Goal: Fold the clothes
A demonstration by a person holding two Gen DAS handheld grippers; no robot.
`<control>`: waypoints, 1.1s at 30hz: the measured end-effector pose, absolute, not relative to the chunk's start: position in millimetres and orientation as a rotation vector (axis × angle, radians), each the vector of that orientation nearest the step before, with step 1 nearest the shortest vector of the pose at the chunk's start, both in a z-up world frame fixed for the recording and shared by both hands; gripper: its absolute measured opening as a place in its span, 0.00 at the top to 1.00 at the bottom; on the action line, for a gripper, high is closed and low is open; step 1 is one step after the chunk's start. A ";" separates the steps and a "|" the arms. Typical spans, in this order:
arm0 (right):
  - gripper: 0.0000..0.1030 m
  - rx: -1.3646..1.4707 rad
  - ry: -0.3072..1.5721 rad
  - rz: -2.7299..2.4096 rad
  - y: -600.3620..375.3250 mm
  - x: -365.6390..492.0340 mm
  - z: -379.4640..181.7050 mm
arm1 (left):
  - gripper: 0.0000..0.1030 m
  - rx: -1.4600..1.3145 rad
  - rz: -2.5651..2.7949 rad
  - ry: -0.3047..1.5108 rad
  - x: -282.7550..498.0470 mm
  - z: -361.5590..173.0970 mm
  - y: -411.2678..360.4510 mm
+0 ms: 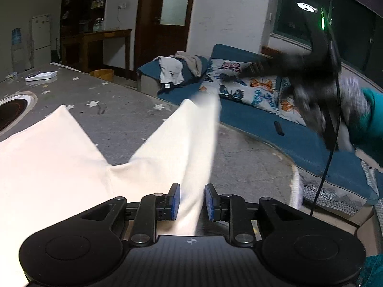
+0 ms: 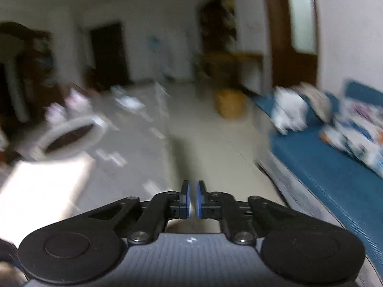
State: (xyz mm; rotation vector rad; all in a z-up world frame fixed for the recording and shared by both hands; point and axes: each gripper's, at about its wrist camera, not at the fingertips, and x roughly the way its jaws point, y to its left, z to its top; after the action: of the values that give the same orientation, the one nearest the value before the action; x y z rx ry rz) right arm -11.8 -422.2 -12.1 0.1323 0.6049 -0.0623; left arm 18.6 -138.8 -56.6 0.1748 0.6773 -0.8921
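My left hand-held gripper [image 1: 192,202] stands part open, its blue pads [image 1: 176,201] either side of a fold of the cream garment [image 1: 59,157]. The cloth rises between them, but I cannot tell whether either pad presses on it; a gap shows on the right side. The garment spreads ahead and to the left of this gripper over the star-patterned bench [image 1: 115,105], two of its points sticking out forward; its near edge is cut off under the gripper body. One strip of it ahead is smeared by motion, so its end is hard to read.

My right hand-held gripper [image 2: 192,199] has its pads almost together with only a thin slit between, and nothing in them. Its whole view is blurred. Low to its left lies a pale patch, probably the same garment [image 2: 43,186], cut off by the frame. To its right runs the blue sofa [image 2: 323,167].

From the left wrist view, the right hand-held gripper [image 1: 308,76] appears far ahead on the right as a dark smear, with a teal sleeve [image 1: 373,122] behind it; its fingers cannot be made out there.
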 end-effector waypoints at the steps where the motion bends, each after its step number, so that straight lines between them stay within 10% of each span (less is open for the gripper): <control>1: 0.93 0.146 0.631 -0.098 -429.7 -17.5 -18.0 | 0.73 0.177 -0.898 0.677 17.0 -56.4 -140.0; 15: 0.74 0.032 0.759 0.135 -359.7 26.7 -45.8 | 0.57 0.057 -0.782 0.657 13.0 -31.9 -94.3; 33: 0.69 -0.057 0.710 0.306 -300.5 48.5 -9.8 | 0.60 0.038 -0.115 0.615 43.0 -23.3 75.8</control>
State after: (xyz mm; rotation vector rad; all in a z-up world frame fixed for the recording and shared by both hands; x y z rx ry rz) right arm 48.5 -300.5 -9.8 -0.0570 0.7097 0.3061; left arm 43.0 75.8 -23.3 0.0380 0.6154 -0.1148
